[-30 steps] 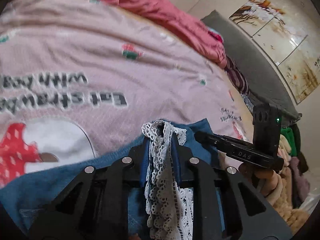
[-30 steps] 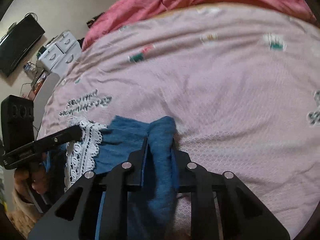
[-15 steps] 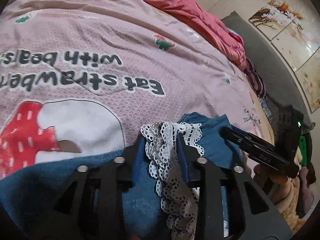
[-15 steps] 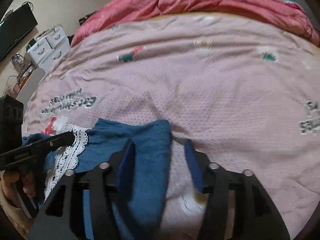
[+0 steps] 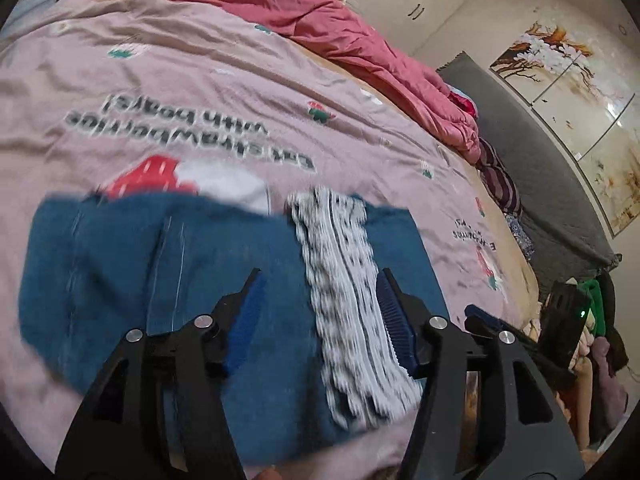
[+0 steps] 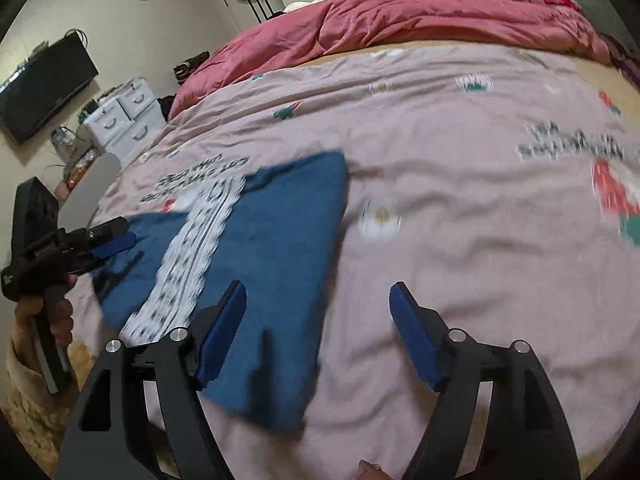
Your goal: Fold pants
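The blue pants (image 5: 200,280) lie folded on the pink printed bedspread (image 5: 200,80), with a white lace trim (image 5: 340,280) running across them. My left gripper (image 5: 320,312) hovers just above them, its jaws opening; the lace shows between the fingers but the pads do not press on it. In the right wrist view the pants (image 6: 280,240) and lace (image 6: 192,260) sit at lower left. My right gripper (image 6: 318,320) is over their right edge, jaws opening wide, holding nothing. A hand holds the left gripper (image 6: 100,240) at the far left.
A red duvet (image 5: 320,28) is bunched along the far side of the bed. A grey padded headboard (image 5: 520,160) and a heap of clothes (image 5: 600,360) are on the right. White drawers (image 6: 120,116) and a wall screen (image 6: 44,88) stand beyond the bed's left side.
Both grippers have opened and let go of the pants' lace-trimmed end. They have drawn back from it, and the pants now lie flat on the bed.
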{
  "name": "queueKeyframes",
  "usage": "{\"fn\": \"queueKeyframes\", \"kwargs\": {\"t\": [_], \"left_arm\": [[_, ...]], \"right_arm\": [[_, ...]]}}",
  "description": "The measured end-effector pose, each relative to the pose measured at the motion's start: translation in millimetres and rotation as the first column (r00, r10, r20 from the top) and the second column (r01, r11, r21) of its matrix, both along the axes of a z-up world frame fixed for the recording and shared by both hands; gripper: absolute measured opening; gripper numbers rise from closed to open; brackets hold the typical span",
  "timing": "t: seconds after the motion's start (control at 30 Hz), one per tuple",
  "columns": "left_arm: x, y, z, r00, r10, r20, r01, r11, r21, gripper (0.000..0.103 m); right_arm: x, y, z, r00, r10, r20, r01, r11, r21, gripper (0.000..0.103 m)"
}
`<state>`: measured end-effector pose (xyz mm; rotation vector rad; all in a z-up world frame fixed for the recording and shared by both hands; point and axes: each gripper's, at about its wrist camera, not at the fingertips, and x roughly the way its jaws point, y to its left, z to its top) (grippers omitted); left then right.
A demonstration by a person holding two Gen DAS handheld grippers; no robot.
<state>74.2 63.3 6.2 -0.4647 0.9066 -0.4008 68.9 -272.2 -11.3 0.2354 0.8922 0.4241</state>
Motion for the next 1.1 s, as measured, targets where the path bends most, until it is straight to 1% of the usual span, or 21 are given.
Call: {"fn": "queueKeyframes", "kwargs": {"t": [0.07, 0.17, 0.23, 0.3, 0.33, 0.37, 0.4, 0.47, 0.5, 0.53, 0.57, 0.63, 0.67, 0.7, 0.73, 0.8, 0.9, 0.97, 1.03, 1.07, 1.1], "left_arm": [[-15.5, -5.0, -1.1, 1.000, -0.010, -0.011, 0.009, 1.000, -0.013, 0.051], [-35.0, -16.2, -5.9, 0.998, -0.044, -0.036, 0.044, 0.999, -0.022, 0.051], [-46.6, -20.6, -6.7, 0.997, -0.054, -0.046, 0.053, 0.998, -0.030, 0.051], [-52.4, -26.5, -8.2, 0.996, -0.067, -0.058, 0.064, 0.997, -0.052, 0.047], [-55.3, -31.3, -9.3, 0.994, -0.085, -0.069, 0.080, 0.994, -0.075, 0.040], [-55.6, -36.4, -11.0, 0.992, -0.099, -0.079, 0.093, 0.993, -0.076, 0.039], [-56.3, -42.3, -13.3, 0.990, -0.108, -0.090, 0.104, 0.993, -0.055, 0.038], [-55.8, -50.7, -21.0, 0.989, -0.087, -0.122, 0.089, 0.996, 0.009, 0.038], [-54.5, -51.4, -24.2, 0.987, -0.081, -0.138, 0.083, 0.997, 0.006, 0.038], [-51.1, -50.4, -31.6, 0.984, -0.068, -0.168, 0.065, 0.998, -0.025, 0.038], [-48.5, -50.6, -35.1, 0.981, -0.056, -0.184, 0.050, 0.998, -0.038, 0.038], [-45.3, -52.5, -41.2, 0.979, -0.047, -0.197, 0.042, 0.999, -0.031, 0.038], [-43.8, -56.0, -43.4, 0.979, -0.043, -0.201, 0.039, 0.999, -0.024, 0.035], [-43.2, -58.5, -43.7, 0.979, -0.043, -0.199, 0.040, 0.999, -0.019, 0.028], [-41.7, -61.4, -44.4, 0.980, -0.041, -0.194, 0.040, 0.999, -0.011, 0.025], [-40.6, -65.5, -47.2, 0.982, -0.025, -0.188, 0.028, 1.000, 0.014, 0.012], [-39.6, -68.3, -40.2, 0.984, -0.039, -0.175, 0.051, 0.997, 0.059, 0.009], [-44.5, -68.8, -27.5, 0.987, -0.061, -0.146, 0.076, 0.992, 0.099, 0.008], [-51.0, -66.1, -17.7, 0.989, -0.073, -0.125, 0.090, 0.986, 0.139, 0.008], [-53.8, -64.5, -15.8, 0.989, -0.078, -0.125, 0.098, 0.982, 0.164, 0.008], [-53.6, -63.9, -17.1, 0.988, -0.084, -0.131, 0.106, 0.979, 0.172, 0.008]], "right_arm": [[-14.6, 0.7, -2.9, 1.000, 0.002, -0.009, -0.002, 1.000, 0.012, 0.074], [-24.9, 3.1, -6.3, 0.999, 0.025, -0.038, -0.023, 0.998, 0.061, 0.074], [-28.6, 7.1, -6.2, 0.998, 0.043, -0.034, -0.041, 0.998, 0.053, 0.074], [-29.1, 10.9, -6.6, 0.998, 0.054, -0.032, -0.053, 0.998, 0.035, 0.074], [-28.3, 11.8, -7.5, 0.998, 0.061, -0.035, -0.059, 0.998, 0.038, 0.074], [-27.3, 12.7, -8.2, 0.997, 0.064, -0.037, -0.063, 0.997, 0.041, 0.074], [-26.8, 13.7, -9.1, 0.997, 0.065, -0.037, -0.063, 0.997, 0.043, 0.074], [-24.9, 15.7, -10.9, 0.997, 0.071, -0.043, -0.068, 0.997, 0.047, 0.074], [-24.0, 16.9, -11.3, 0.996, 0.073, -0.042, -0.071, 0.996, 0.050, 0.074], [-23.1, 17.4, -12.2, 0.996, 0.075, -0.042, -0.073, 0.996, 0.049, 0.074], [-22.5, 18.2, -13.5, 0.996, 0.077, -0.043, -0.075, 0.996, 0.043, 0.074], [-21.9, 21.2, -16.0, 0.996, 0.081, -0.040, -0.080, 0.997, 0.021, 0.074], [-21.4, 23.0, -18.9, 0.996, 0.082, -0.044, -0.081, 0.997, 0.005, 0.074], [-20.9, 24.4, -21.7, 0.995, 0.083, -0.048, -0.084, 0.996, -0.008, 0.074], [-20.5, 26.1, -26.3, 0.995, 0.082, -0.055, -0.083, 0.996, -0.028, 0.074], [-21.3, 28.8, -31.3, 0.995, 0.081, -0.051, -0.084, 0.995, -0.050, 0.074], [-23.7, 33.1, -29.1, 0.996, 0.084, -0.040, -0.086, 0.993, -0.078, 0.074], [-26.5, 35.5, -21.8, 0.996, 0.087, -0.024, -0.089, 0.992, -0.094, 0.074], [-32.1, 38.1, -8.4, 0.995, 0.097, 0.027, -0.093, 0.990, -0.105, 0.074], [-34.4, 39.9, -2.7, 0.993, 0.099, 0.056, -0.092, 0.989, -0.115, 0.074], [-38.3, 43.8, 4.5, 0.989, 0.112, 0.093, -0.100, 0.987, -0.130, 0.074]]}}
